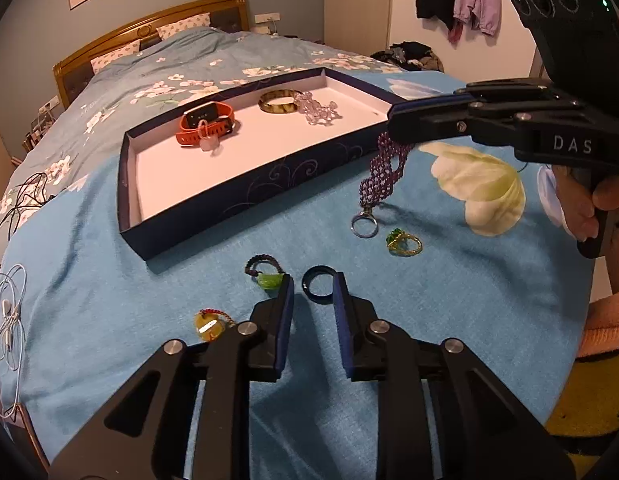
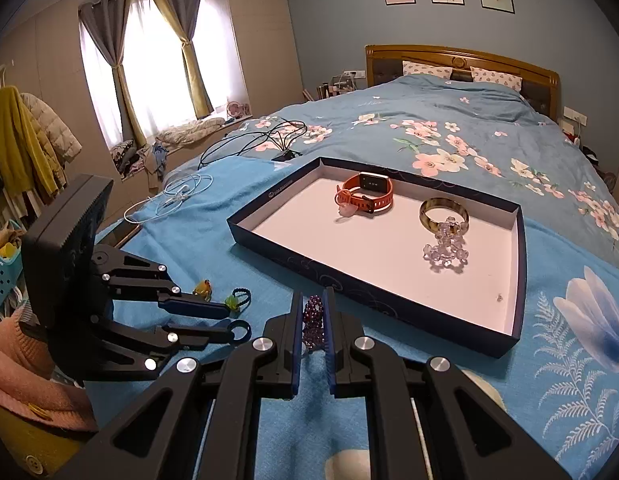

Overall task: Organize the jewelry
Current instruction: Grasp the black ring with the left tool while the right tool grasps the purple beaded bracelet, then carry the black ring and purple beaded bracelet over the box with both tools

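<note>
A dark blue tray (image 1: 245,196) (image 2: 349,276) lies on the bed with an orange watch (image 1: 207,122) (image 2: 365,194), a mottled bangle (image 1: 278,101) (image 2: 443,210) and a clear bead bracelet (image 1: 318,109) (image 2: 447,250) in it. My right gripper (image 2: 312,300) (image 1: 393,124) is shut on a purple beaded bracelet (image 1: 383,168) (image 2: 312,320), lifted beside the tray's near corner, its metal ring (image 1: 364,225) hanging at the blanket. My left gripper (image 1: 313,280) (image 2: 231,320) is open around a dark blue ring (image 1: 319,283) (image 2: 240,329) on the blanket.
On the blue blanket lie a green-bead cord ring (image 1: 265,274) (image 2: 238,300), a yellow pendant (image 1: 208,324) (image 2: 202,289) and a green-and-gold ring (image 1: 403,243). Cables and white earphones (image 1: 7,312) (image 2: 177,196) lie at the bed's edge.
</note>
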Tool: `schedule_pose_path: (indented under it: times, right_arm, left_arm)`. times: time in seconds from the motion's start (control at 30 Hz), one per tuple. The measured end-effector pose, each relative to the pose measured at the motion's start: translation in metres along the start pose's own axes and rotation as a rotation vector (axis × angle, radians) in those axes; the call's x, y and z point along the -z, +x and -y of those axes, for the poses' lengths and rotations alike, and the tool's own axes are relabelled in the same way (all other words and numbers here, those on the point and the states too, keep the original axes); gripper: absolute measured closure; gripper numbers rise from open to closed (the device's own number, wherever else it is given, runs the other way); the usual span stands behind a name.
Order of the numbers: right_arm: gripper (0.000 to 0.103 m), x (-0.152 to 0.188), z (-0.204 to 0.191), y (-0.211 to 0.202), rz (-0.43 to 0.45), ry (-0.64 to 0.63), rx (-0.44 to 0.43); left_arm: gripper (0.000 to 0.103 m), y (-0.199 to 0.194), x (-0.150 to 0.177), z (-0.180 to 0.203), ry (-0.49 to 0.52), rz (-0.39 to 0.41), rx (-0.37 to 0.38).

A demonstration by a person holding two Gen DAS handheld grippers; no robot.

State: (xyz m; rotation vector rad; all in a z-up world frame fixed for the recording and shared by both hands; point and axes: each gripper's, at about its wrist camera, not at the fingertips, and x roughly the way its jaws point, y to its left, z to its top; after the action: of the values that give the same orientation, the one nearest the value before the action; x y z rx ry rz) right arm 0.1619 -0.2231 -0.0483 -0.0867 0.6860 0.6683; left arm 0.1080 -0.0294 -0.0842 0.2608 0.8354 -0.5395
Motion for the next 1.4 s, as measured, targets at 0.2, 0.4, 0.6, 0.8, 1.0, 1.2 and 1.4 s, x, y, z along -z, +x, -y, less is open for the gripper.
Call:
schedule_pose_path:
  times: [0.2, 0.4, 0.6, 0.8, 1.0, 1.2, 1.4]
  right_arm:
    - [0.095, 0.000, 0.004, -0.002, 0.006, 0.015, 0.002]
    - [0.095, -0.002, 0.005, -0.004, 0.013, 0.013, 0.008]
    - [0.095, -0.005, 0.008, -0.010, 0.026, 0.011, 0.015]
    - [0.095, -0.013, 0.014, -0.019, 0.051, 0.005, 0.041]
    - [0.095, -0.024, 0.024, -0.028, 0.084, 0.015, 0.061]
    - [0.095, -0.035, 0.033, -0.028, 0.101, 0.026, 0.074]
    - [0.095, -0.046, 0.039, -0.023, 0.111, 0.028, 0.078]
  left_arm:
    - [0.073, 0.009, -0.003, 0.002, 0.009, -0.032, 0.013]
    - [0.080, 0.011, -0.005, 0.006, 0.017, -0.028, 0.014]
    - [0.081, 0.005, -0.006, 0.007, 0.019, -0.003, -0.002]
    - [0.081, -0.008, -0.015, 0.002, 0.003, 0.047, -0.010]
    - [0.081, -0.023, -0.030, -0.005, -0.015, 0.118, -0.026]
    - [0.081, -0.032, -0.047, -0.016, -0.032, 0.168, -0.047]
    - [0.081, -0.030, -0.062, -0.028, -0.045, 0.184, -0.067]
